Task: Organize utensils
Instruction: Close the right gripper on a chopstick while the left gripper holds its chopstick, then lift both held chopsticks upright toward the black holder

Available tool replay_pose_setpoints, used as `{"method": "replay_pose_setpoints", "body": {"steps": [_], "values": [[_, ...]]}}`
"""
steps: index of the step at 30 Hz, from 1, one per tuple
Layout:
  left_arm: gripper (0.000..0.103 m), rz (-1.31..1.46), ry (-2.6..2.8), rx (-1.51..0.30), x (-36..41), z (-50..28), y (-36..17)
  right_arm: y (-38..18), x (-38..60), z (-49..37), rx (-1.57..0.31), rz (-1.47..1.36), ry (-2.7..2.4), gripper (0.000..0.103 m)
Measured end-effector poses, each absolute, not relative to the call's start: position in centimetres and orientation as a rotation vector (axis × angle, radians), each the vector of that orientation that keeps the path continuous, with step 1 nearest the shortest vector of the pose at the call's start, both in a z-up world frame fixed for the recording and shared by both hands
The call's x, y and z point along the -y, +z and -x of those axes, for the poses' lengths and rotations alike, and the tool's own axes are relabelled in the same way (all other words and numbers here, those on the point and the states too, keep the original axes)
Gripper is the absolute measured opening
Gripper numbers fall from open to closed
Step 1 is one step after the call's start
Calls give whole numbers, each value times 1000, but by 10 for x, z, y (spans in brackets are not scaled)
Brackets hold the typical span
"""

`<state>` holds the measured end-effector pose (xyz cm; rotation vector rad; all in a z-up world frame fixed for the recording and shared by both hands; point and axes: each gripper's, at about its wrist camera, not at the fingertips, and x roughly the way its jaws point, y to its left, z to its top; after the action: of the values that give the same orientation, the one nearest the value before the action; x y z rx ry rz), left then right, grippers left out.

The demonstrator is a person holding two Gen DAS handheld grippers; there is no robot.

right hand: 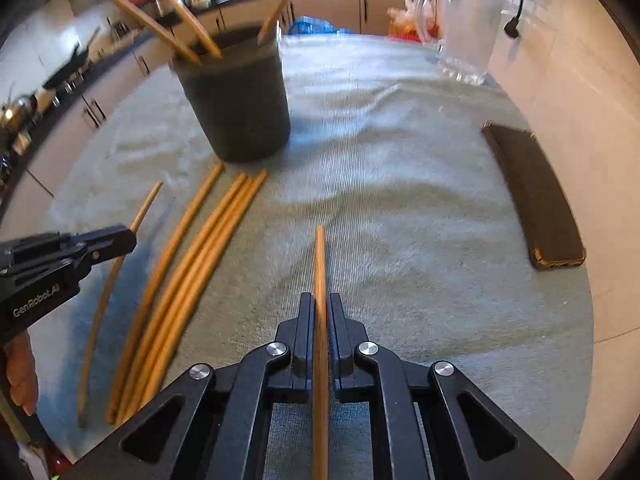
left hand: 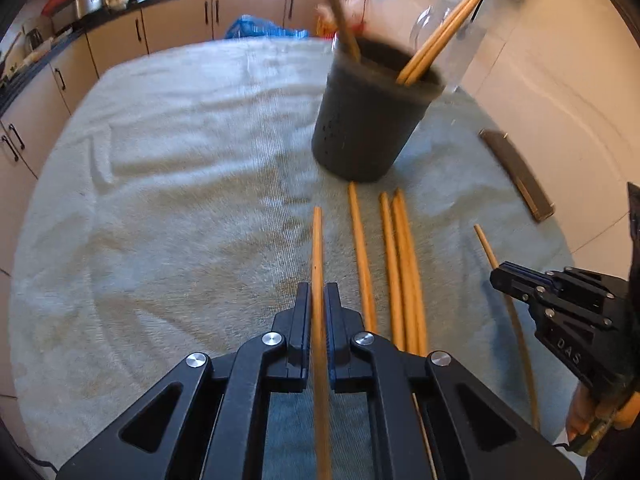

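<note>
Two grippers, each closed on one wooden chopstick. The left gripper pinches its chopstick lengthwise between the fingers, tip forward; the right gripper holds its chopstick the same way. Four loose chopsticks lie side by side on the grey-green towel between the two grippers, three of them bunched, tips near the dark utensil holder. Three more chopsticks stand tilted in that holder. One flat dark case lies near the towel's right edge. One clear glass jug stands behind; only the right wrist view shows its handle. Each view shows the other gripper from the side, low over the towel, fingers level.
</note>
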<state>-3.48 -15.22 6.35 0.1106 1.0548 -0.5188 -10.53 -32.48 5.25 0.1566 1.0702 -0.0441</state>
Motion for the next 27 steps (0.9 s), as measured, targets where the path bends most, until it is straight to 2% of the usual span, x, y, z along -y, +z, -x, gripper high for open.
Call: {"method": "replay_pose_setpoints", "body": {"steps": [9,14,27], "values": [[6,-115,-521,-810,132,85,143,123,333,146,-815,-188,-48,7],[6,-158,-491,-660,123,116,170,150,332,169,-718,-177,-63,7],[6,-119,-496,-609,94,146,185,185,324,209,-605,-156,-74,7]]}}
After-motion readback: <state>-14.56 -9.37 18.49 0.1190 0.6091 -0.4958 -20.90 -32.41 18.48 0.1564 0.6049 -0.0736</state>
